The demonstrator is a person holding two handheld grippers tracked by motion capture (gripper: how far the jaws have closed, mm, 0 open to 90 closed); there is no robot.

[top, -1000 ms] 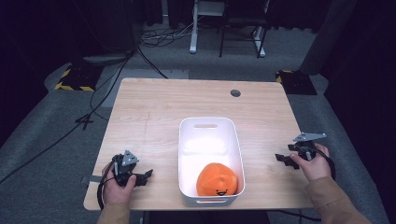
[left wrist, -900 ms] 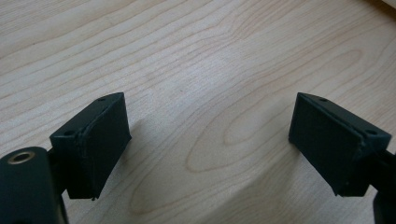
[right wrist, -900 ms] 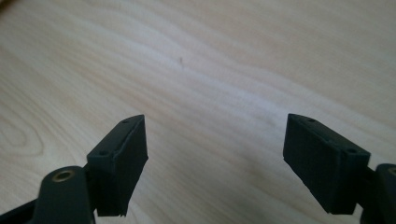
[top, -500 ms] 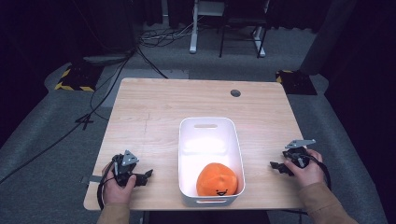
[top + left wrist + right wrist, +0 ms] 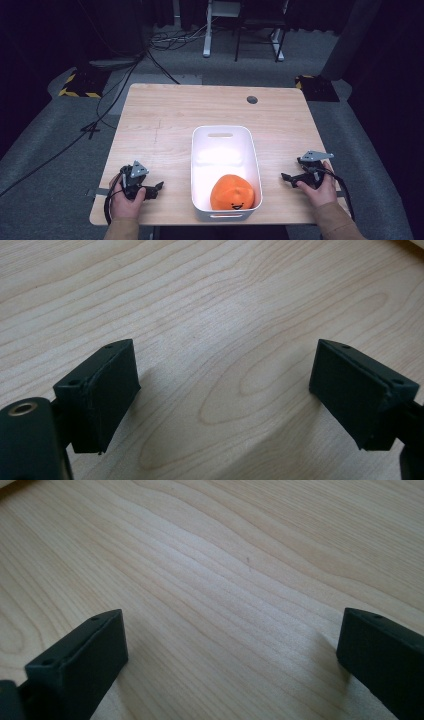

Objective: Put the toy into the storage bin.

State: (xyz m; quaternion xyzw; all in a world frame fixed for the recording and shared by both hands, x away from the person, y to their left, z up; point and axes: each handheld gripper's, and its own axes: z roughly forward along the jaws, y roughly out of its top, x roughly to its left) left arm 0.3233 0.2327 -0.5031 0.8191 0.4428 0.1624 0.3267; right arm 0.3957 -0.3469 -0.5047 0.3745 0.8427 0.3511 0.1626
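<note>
Right now both my tools sit low in the frame, empty: left gripper [image 5: 159,186] and right gripper [image 5: 285,176] with jaws spread over bare table [image 5: 165,120]. Between them, the orange plush [image 5: 231,192] lies in the white bin [image 5: 198,165]'s near end. Reaching in carelessly, I'd likely knock the bin's wall and shove it.

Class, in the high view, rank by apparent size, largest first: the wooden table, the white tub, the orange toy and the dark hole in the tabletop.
1. Wooden table
2. White tub
3. Orange toy, inside the tub
4. Dark hole, clearly smallest
</note>
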